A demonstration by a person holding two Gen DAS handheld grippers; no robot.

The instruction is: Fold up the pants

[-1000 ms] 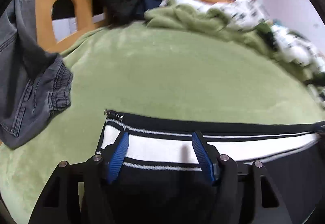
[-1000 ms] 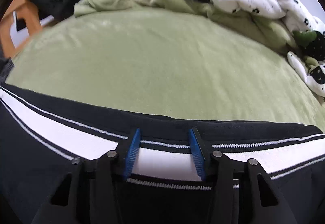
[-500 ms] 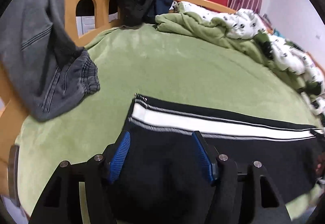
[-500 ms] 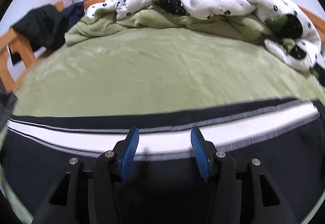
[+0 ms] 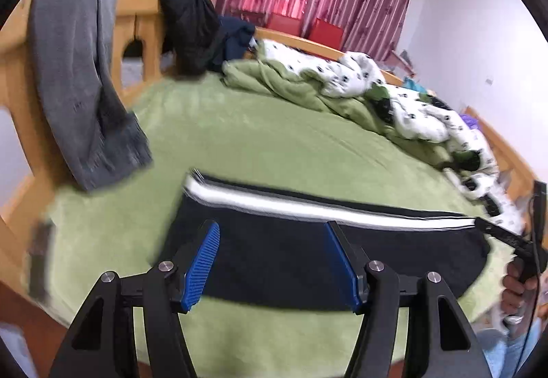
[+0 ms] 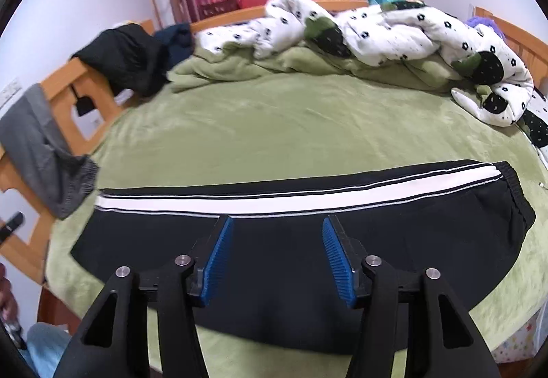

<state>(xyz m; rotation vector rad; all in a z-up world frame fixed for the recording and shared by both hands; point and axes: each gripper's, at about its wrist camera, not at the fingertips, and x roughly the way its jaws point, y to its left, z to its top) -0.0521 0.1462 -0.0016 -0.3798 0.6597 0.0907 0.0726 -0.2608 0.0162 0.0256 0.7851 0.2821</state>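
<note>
Black pants [image 5: 308, 251] with a white side stripe lie flat, folded lengthwise, on the green bed near its front edge; they also show in the right wrist view [image 6: 308, 241], waistband to the right. My left gripper [image 5: 272, 237] is open and empty, raised above the pants' left part. My right gripper [image 6: 277, 235] is open and empty, raised above the pants' middle. The right gripper's tip and the hand holding it show at the right edge of the left wrist view [image 5: 524, 261].
Grey jeans [image 5: 82, 97] hang over the wooden bed frame [image 5: 137, 18] at left. Dark clothes [image 5: 191, 25] drape the frame's corner. A rumpled white and green quilt [image 6: 376, 32] lies along the far and right sides. The green sheet [image 6: 291, 124] stretches beyond the pants.
Both grippers have pulled back and up from the striped edge of the pants. The pants now lie flat on the bed, farther from both grippers.
</note>
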